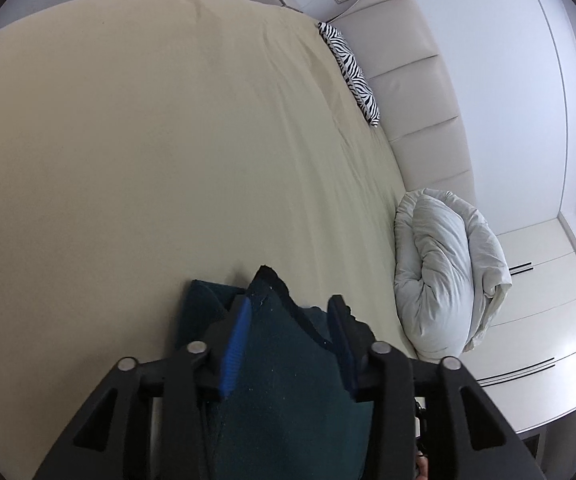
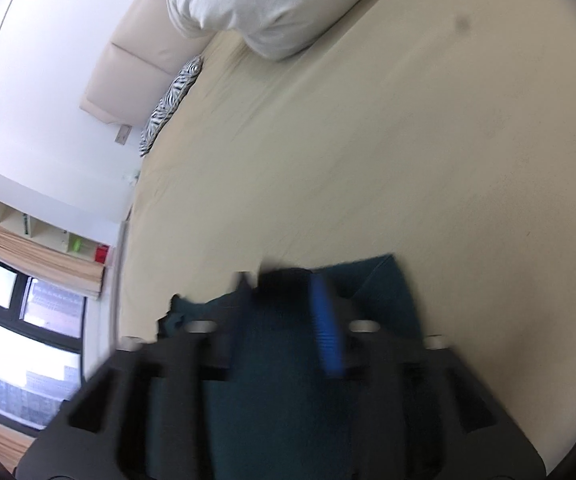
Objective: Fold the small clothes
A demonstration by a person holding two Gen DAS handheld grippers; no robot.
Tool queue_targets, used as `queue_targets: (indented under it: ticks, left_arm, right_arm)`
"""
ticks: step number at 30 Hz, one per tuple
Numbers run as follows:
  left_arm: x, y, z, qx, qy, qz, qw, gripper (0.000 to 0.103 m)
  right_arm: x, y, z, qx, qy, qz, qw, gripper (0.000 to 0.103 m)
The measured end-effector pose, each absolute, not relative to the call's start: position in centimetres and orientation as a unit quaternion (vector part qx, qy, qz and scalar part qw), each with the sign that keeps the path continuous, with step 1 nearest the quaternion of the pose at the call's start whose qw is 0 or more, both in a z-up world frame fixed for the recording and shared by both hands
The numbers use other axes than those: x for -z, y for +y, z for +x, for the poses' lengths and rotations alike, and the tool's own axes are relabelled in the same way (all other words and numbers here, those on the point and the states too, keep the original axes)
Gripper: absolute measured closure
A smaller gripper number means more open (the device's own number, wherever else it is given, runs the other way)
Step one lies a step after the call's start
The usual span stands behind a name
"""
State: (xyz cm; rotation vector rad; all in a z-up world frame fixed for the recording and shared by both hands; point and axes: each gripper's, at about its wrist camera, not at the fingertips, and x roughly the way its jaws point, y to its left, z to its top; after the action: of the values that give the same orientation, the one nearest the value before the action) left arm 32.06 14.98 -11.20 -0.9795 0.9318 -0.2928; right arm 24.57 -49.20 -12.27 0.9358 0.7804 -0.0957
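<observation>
A dark teal garment (image 1: 288,360) lies on the bed (image 1: 128,160), near its edge. The left gripper (image 1: 290,312) stands part open, cloth between its fingers, unpinched. The right gripper (image 2: 284,292), blurred, likewise straddles the garment (image 2: 280,360), fingers parted.

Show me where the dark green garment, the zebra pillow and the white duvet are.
dark green garment (image 1: 288,360), left wrist view, cloth between the gripper's fingers
zebra pillow (image 1: 352,72), left wrist view, middle of its striped face
white duvet (image 1: 444,276), left wrist view, centre of the bundle

Blurred right gripper (image 2: 284,300) apparently straddles dark teal garment (image 2: 280,380) on bed (image 2: 408,140)
</observation>
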Motion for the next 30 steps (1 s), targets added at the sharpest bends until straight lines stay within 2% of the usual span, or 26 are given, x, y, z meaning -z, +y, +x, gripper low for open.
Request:
queue_targets:
  ticks: [4,8,15,21,26,30]
  left_arm:
    - [9.2,14.4,29.2,0.14,0.424,-0.405,0.798,0.054]
    - [8.1,12.7,25.0,0.151,0.429,-0.338,0.824,0.054]
    - [9.1,11.1,19.9,0.138,0.442,-0.263,0.846,0.054]
    - [10.1,11.2,17.5,0.108,0.442,-0.227,0.861,0.054]
    - [10.7,10.2,15.9,0.097,0.441,-0.191,0.871,0.055]
    - [11.1,9.5,15.3,0.093,0.443,-0.166,0.876,0.063]
  right_arm:
    - [12.1,-49.1,24.4,0.032,0.366,0.426,0.827,0.043]
    - [10.7,-47.3,22.7,0.017,0.375,0.362,0.853,0.043]
    - [9.2,-44.3,19.3,0.009,0.404,0.259,0.877,0.043]
    - [10.0,-41.7,16.1,0.025,0.423,0.166,0.891,0.045]
    - [11.1,-41.7,13.5,0.034,0.431,0.153,0.889,0.045]
    - [11.5,-41.9,10.9,0.043,0.431,0.162,0.887,0.049]
